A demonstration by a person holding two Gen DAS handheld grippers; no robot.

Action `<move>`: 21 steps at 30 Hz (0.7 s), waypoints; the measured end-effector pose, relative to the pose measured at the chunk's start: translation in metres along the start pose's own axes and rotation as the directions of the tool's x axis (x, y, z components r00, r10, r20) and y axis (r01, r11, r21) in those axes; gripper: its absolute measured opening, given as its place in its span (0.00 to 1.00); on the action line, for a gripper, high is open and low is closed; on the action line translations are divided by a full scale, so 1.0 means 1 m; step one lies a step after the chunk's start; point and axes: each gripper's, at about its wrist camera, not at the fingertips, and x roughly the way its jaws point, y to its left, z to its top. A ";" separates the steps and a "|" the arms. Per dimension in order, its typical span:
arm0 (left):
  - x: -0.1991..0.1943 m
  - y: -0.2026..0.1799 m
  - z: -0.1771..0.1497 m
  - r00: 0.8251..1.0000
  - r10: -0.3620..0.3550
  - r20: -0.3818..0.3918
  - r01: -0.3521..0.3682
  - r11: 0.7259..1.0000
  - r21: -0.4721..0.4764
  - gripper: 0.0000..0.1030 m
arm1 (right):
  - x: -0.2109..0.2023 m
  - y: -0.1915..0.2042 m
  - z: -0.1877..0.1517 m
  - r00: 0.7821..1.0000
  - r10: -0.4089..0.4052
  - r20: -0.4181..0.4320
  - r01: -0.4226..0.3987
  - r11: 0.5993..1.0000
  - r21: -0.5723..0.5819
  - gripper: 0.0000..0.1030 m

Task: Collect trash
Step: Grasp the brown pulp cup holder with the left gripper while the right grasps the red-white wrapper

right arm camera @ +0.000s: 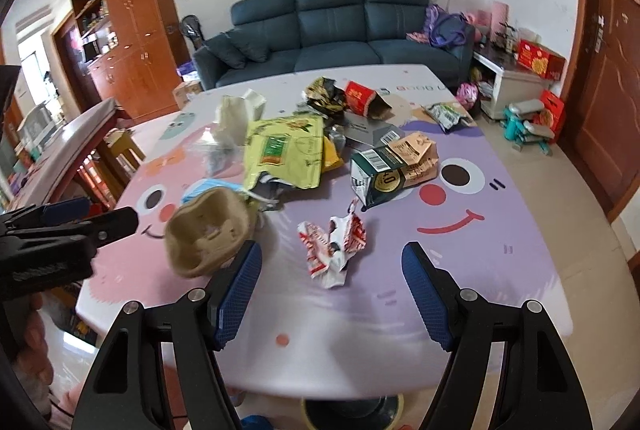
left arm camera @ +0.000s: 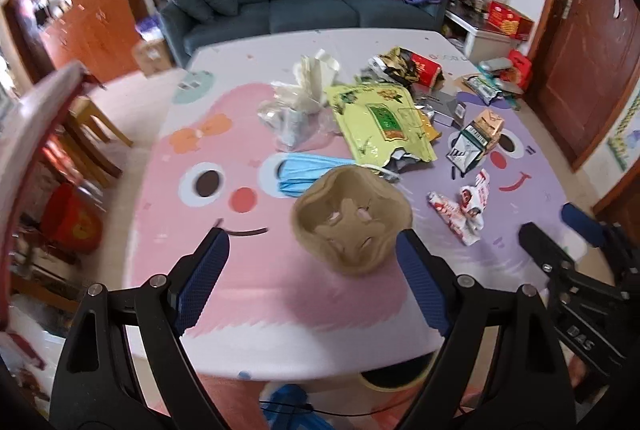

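Both grippers hang over the near edge of the table (right arm camera: 520,214), jaws spread and nothing between them: the left gripper (left arm camera: 312,262) faces the brown pulp cup tray (left arm camera: 354,220), the right gripper (right arm camera: 332,270) the crumpled red-and-white wrapper (right arm camera: 332,250). These two pieces lie nearest the near edge and look like the sensible first picks, the tray toward the left half, the wrapper just right of it. For the tray, I would bring one finger inside a cup hollow and the other outside the rim, since the whole tray looks too wide to span; it rests partly on the blue face mask (left arm camera: 306,174), so lift straight up to avoid dragging the mask along. For the wrapper, pinch its raised crumpled middle, not a flat corner. Past these, toward the middle of the table, sit the yellow-green bag (left arm camera: 380,122) and a dark green carton (right arm camera: 380,174); the clear plastic and white tissue, the red box (right arm camera: 360,96) and other packets lie toward the far edge, for later.
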 end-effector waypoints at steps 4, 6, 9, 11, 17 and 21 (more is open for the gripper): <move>0.037 0.013 0.012 0.993 -0.111 -0.045 0.111 0.994 -0.001 0.81 | 0.038 -0.010 0.003 0.999 -0.014 -0.049 0.015 1.000 0.026 0.72; 0.055 0.018 0.015 0.990 -0.122 -0.076 0.122 0.992 -0.001 0.81 | 0.053 -0.013 0.004 0.998 -0.020 -0.066 0.022 0.999 0.036 0.72; 0.081 0.024 0.016 0.978 -0.158 -0.134 0.160 0.987 0.009 0.81 | 0.076 -0.019 0.005 0.995 -0.013 -0.097 0.019 0.998 0.063 0.70; 0.095 0.025 0.016 0.967 -0.189 -0.168 0.194 0.981 0.012 0.81 | 0.090 -0.021 0.005 0.993 -0.006 -0.115 0.015 0.997 0.080 0.68; 0.130 0.026 0.017 0.944 -0.223 -0.242 0.235 0.972 0.021 0.81 | 0.122 -0.022 -0.001 0.984 -0.010 -0.178 0.026 0.995 0.093 0.57; 0.148 0.028 0.020 0.932 -0.241 -0.271 0.253 0.967 0.009 0.81 | 0.136 -0.020 -0.003 0.979 -0.021 -0.202 0.039 0.996 0.082 0.48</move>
